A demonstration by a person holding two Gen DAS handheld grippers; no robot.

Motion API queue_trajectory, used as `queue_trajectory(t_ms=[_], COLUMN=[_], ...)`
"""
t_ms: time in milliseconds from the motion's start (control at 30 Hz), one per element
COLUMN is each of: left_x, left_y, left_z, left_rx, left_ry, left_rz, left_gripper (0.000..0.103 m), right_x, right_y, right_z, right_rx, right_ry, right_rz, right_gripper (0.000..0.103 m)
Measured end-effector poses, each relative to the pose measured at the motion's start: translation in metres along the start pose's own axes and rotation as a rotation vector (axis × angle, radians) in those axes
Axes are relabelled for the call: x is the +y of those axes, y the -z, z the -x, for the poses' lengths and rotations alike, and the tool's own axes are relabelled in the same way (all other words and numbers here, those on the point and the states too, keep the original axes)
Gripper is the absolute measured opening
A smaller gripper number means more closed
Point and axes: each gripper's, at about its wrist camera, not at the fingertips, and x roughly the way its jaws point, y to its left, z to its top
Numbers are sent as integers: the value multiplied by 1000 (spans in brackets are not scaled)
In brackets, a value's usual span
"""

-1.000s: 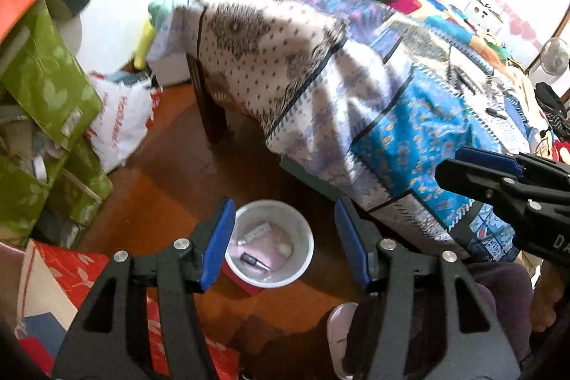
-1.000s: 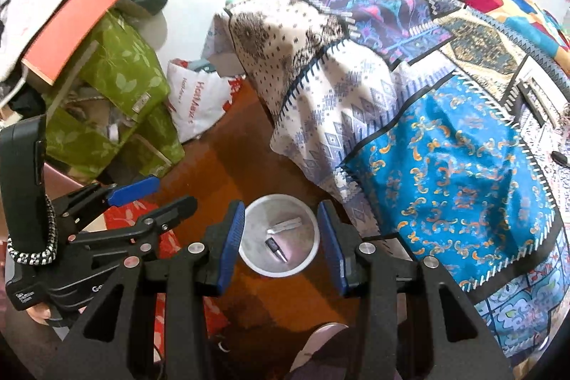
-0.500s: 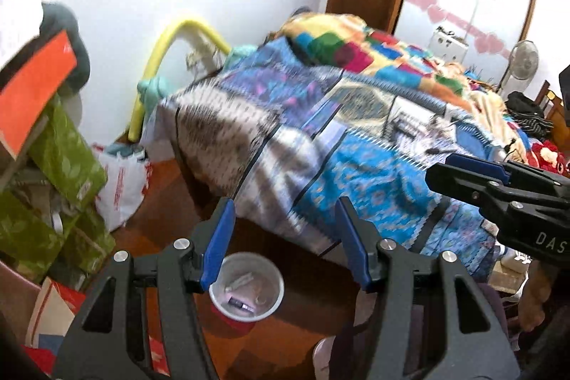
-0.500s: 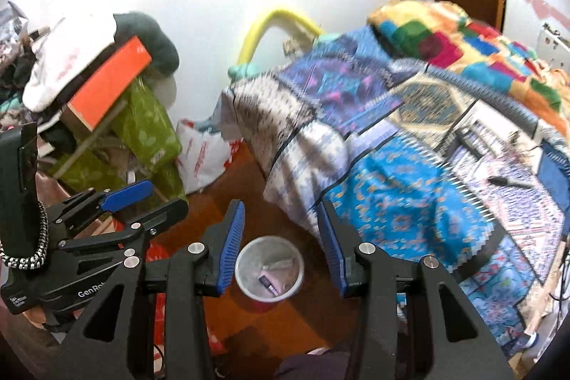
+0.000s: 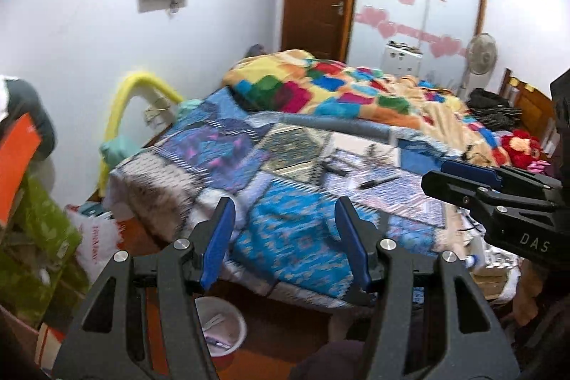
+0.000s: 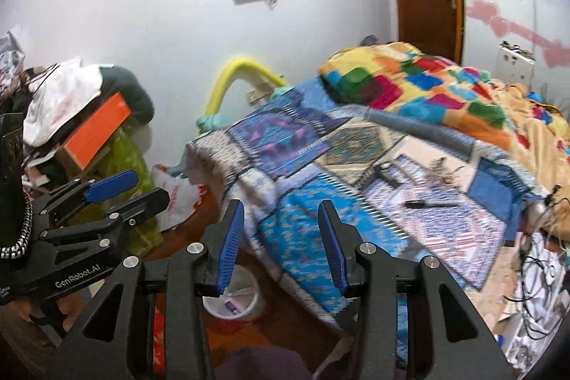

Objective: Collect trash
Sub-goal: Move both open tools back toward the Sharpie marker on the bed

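A small white bin [image 5: 221,332] with a few bits of trash in it stands on the floor by the bed; it also shows in the right wrist view [image 6: 238,296]. My left gripper [image 5: 285,235] is open and empty, raised above the bin and facing the bed. My right gripper [image 6: 281,235] is open and empty beside it. On the bed's patterned cover [image 5: 285,230] lie a dark pen [image 6: 420,203] and small dark items [image 6: 386,177].
A colourful quilt [image 5: 338,95] is piled at the far end of the bed. Green bags [image 6: 131,173] and an orange box [image 6: 96,134] are stacked at the left. A white plastic bag [image 5: 96,237] lies on the floor. Cables [image 6: 538,276] lie at the right.
Both grippers have risen and tilted up from the bin toward the bed top. The bin has slid to the bottom of both views. Both stay open and empty.
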Motion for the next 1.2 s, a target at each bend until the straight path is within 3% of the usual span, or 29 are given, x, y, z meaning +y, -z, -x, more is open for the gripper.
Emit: queue_trajectory(t_ms=[267,533,833,1200], left_x=[-52,-87,-94,-67], left_y=[-29,-37,-26,-2], left_z=[-44,-104,-188,-280], left_rx=[23,90,211,334], left_ry=[75,128,132,101], left_rz=[-63,-93,-77,-8], left_gripper=[57,57,57,57], right_x=[-61,-129,-191,-211], right_y=[-2,6,28,47], right_z=[23,12,-36,-133], right_rx=[-21,27,141,267], right_ry=[110,202,212,161], right_rz=[-66,-162,-295,-384], right_gripper=[41,41,41,41])
